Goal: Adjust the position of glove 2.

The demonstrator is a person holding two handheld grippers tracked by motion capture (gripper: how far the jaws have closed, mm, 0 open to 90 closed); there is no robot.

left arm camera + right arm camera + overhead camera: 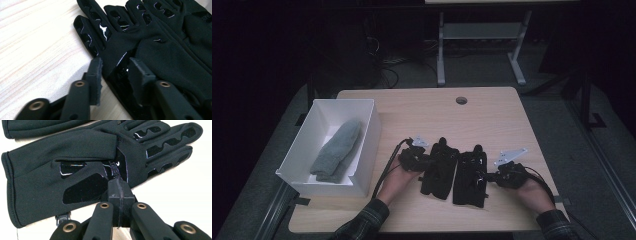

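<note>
From above, I see two black gloves side by side near the middle of the table (492,107): left glove (439,170), right glove (469,176). A grey sock (337,150) already lies in the white box (372,132); the gloves remain.

Left gripper view: my left claw (115,67) is part-open, straddling that glove's edge, not yet pinching.

Right gripper view: my right claw (119,192) is clenched on nothing, tips at its glove's edge.

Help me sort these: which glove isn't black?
The grey glove lying inside the white box; the two black gloves lie on the table.

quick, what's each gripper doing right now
left gripper: jaws apart, straddling the edge of the left glove, not yet pinching.
right gripper: closed at the right glove; grip unclear.
</note>
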